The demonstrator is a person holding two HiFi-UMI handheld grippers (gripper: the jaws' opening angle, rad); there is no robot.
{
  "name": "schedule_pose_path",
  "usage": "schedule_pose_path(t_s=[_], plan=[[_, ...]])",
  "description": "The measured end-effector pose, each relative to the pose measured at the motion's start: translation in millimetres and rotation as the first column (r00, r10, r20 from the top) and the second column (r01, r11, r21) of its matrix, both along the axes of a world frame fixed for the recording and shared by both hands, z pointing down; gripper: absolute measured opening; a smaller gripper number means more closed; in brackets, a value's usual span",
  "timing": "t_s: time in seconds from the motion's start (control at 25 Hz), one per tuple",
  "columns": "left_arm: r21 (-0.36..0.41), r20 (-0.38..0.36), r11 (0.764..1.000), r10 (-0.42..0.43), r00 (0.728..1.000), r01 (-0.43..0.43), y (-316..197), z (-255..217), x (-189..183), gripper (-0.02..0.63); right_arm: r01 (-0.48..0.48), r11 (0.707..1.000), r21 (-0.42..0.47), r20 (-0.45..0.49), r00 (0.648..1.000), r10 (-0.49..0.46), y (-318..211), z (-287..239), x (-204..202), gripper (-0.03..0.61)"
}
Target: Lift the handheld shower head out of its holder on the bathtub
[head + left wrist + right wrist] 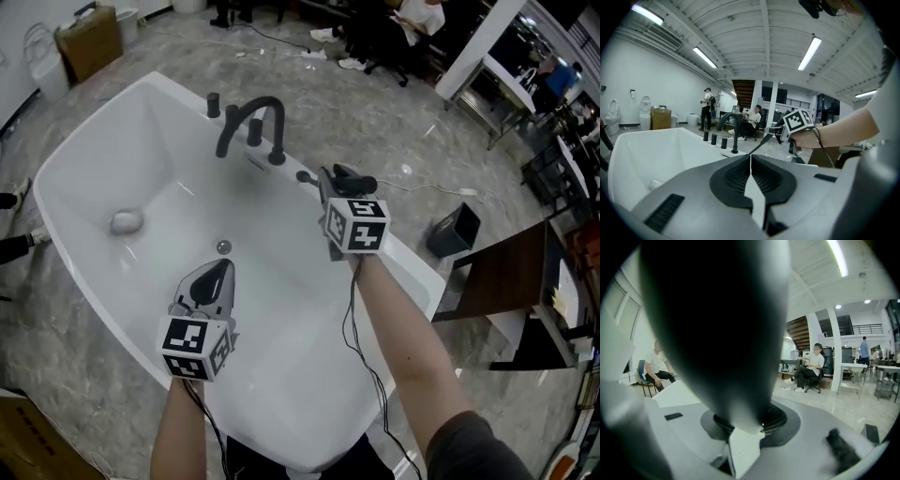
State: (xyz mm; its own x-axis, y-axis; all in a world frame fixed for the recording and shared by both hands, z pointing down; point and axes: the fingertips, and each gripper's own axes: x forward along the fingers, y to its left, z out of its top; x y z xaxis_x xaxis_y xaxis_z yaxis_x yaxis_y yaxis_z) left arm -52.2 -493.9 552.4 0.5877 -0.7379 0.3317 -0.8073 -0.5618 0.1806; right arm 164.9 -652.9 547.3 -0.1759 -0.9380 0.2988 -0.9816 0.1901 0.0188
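The black shower head point(364, 184) sat clamped in the right gripper point(337, 189), raised above the bathtub's point(94, 159) far rim, near the black faucet point(253, 117). The left gripper point(214, 281) hovered over the tub's basin, its jaws pressed together with nothing between them.

Right tool point(745, 423): jaws closed on dark shower head point(717, 324), ribbed pads point(777, 418) pressing either side of its lower end. Shower head blurred, very close to lens, fills upper left and centre of view. Dark fuzzy lump point(841, 451) on tool body, lower right; identity unclear.

Behind: seated person point(811, 366) on office chair, right of centre. Second seated person point(656, 366) at left edge. Staircase point(799, 333), white pillar point(834, 348), strip light point(836, 256) overhead. Standing person point(865, 350) far right. Pale glossy floor point(843, 404).
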Motion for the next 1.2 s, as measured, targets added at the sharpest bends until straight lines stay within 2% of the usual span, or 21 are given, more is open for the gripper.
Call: schedule_pose_path(t_s=[0.08,0.24,0.56,0.8,1.2], plan=[[0.008,-0.017,0.999,0.035,0.999,-0.035,13,-12,-4,0.015,-0.019,1.0,0.006,0.003,1.0,0.019,28,-14,-7,0.117],[0.024,-0.003,0.994,0.107,0.994,-0.107,38,-31,-9,0.015,-0.047,0.999,0.02,0.024,0.999,0.047,84,-38,-19,0.117],[0.002,-0.003,0.988,0.157,0.988,-0.157,98,-68,-10,0.015,-0.028,0.999,-0.015,0.057,0.998,0.029,193,-63,-39,0.117],[-0.002,0.001,0.99,0.141,0.99,-0.141,154,-87,3,0.015,0.033,0.999,-0.018,0.084,0.996,-0.032,269,-80,-42,0.117],[0.057,0.026,0.995,0.078,0.997,-0.08,270,-129,36,0.015,0.079,0.997,0.027,0.151,0.985,-0.082,397,-121,-10,0.117]])
